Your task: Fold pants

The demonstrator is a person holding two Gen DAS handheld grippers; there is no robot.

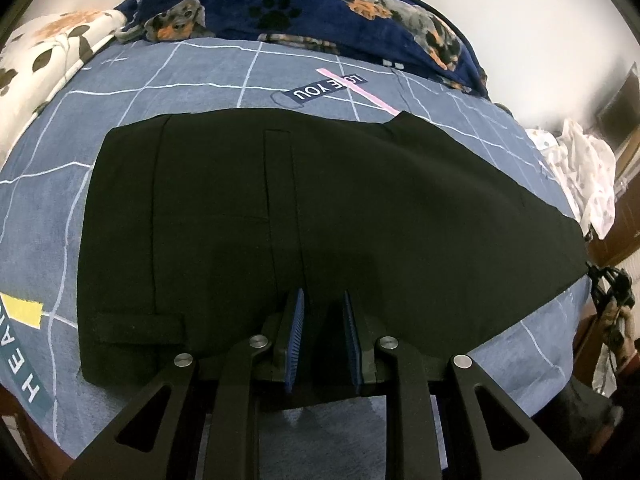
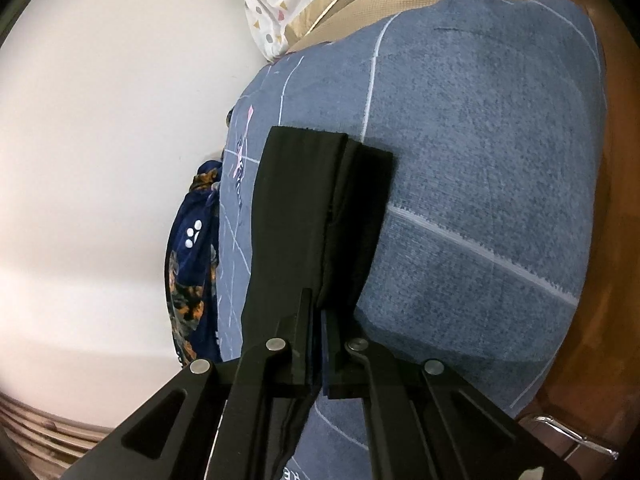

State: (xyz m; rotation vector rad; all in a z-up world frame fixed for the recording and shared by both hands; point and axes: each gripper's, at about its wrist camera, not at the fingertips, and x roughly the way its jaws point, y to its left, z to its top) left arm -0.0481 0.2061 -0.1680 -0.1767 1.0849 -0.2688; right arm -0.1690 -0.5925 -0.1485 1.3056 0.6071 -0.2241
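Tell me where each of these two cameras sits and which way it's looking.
Left wrist: on the left gripper, angled down at the black pants spread on the blue bedsheet; its two blue-padded fingers show, slightly apart over the fabric.
Right wrist: on the right gripper, facing along the pants leg toward the hem; its fingers are closed on the fabric.
Shared: the pants, bedsheet and dog-print blanket.

Both grippers (image 1: pixel 322 300) (image 2: pixel 316 308): black linkage arms, 4 silver pivot pins, blue ribbed pads.
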